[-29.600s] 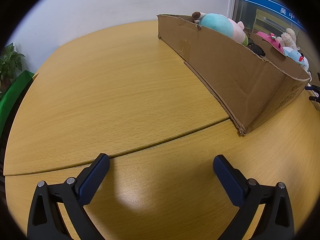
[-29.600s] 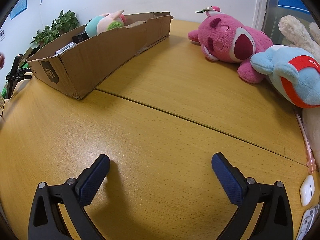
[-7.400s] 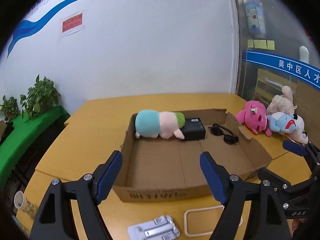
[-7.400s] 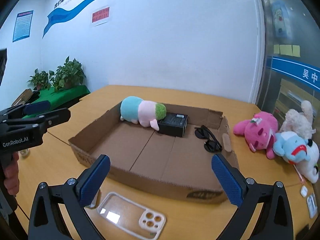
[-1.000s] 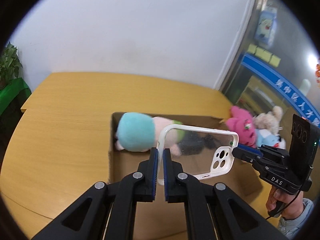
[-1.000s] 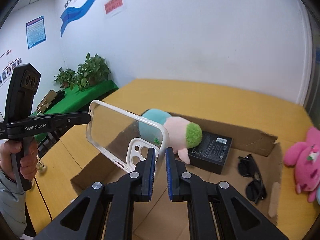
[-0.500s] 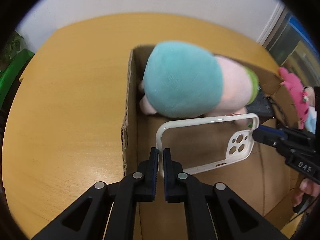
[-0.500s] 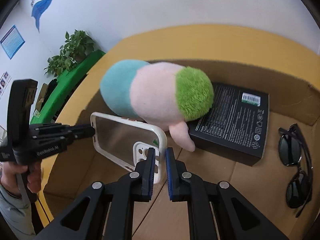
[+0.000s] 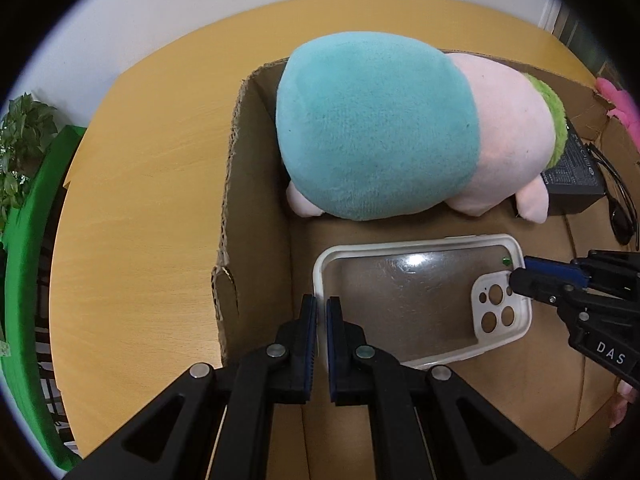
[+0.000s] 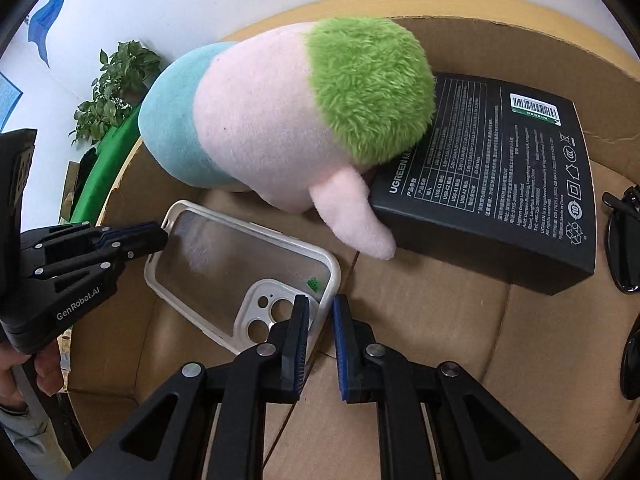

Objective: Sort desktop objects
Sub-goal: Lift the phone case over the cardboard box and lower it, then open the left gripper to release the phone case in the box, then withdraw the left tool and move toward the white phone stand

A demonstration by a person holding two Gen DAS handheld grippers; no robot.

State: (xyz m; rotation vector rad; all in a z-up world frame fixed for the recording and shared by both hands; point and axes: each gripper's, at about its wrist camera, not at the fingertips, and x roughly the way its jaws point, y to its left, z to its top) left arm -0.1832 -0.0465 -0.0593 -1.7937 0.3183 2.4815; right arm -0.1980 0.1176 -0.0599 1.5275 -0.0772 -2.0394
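Note:
A clear phone case [image 9: 412, 300] with a white rim lies low on the floor of the cardboard box [image 9: 236, 200], just in front of the teal, pink and green plush toy [image 9: 380, 120]. My left gripper [image 9: 321, 312] is shut on the rim at the case's plain end. My right gripper [image 10: 320, 320] has the rim of the camera-cutout end between its pads, and its jaws are opening. In the right wrist view the phone case [image 10: 224, 256] stretches from my right gripper to the left gripper [image 10: 160, 236]. The right gripper [image 9: 518, 276] also shows in the left wrist view.
A black product box [image 10: 500, 184] lies against the plush toy [image 10: 280, 120], with dark sunglasses [image 10: 624, 256] at the right. The cardboard box wall [image 10: 520, 28] rises behind them. A pink plush [image 9: 616, 100] sits outside the box on the wooden table [image 9: 140, 200].
Both grippers have dropped into the box and tipped downward with the case, which went from upright in the air to nearly flat on the box floor. The right jaws look slightly wider.

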